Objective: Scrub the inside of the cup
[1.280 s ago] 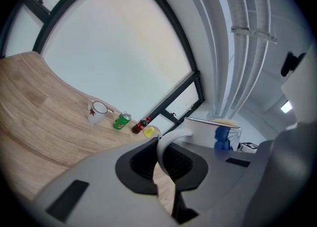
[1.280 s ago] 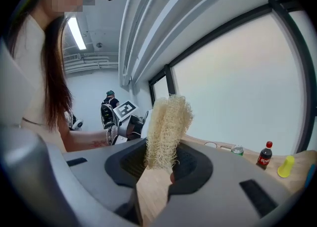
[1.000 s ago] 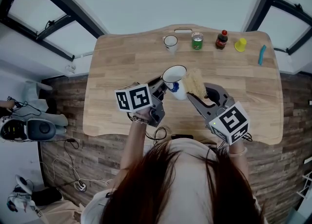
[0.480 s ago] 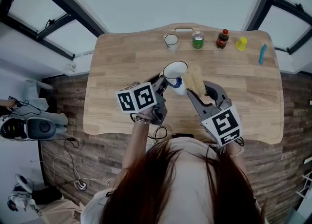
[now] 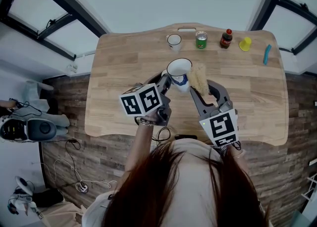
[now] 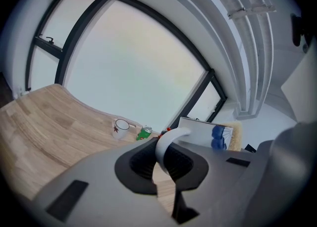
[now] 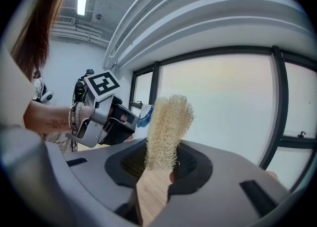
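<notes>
Overhead, the cup [image 5: 179,68] is seen held above the wooden table [image 5: 119,63] with its mouth turned up toward the camera. The left gripper [image 5: 166,83] is clamped on its handle from the near left side. The loofah scrubber [image 5: 197,78] is held fast by the right gripper [image 5: 202,91] and stands just beside the cup's right wall, outside the rim. Whether it touches the wall cannot be told. Its long axis runs away from the person, alongside the cup and not down into it.

From the left gripper view, the white handle [image 6: 167,147] is seen pinched between the jaws. The cup body lies ahead and to the right, with the scrubber's pale edge beyond it.

From the right gripper view, the scrubber is seen gripped at its lower end and standing up out of the jaws. The cup lies to its left, mostly hidden behind the left gripper. It is judged that the scrubber must be carried leftward over the rim and then tipped down into the mouth.
</notes>
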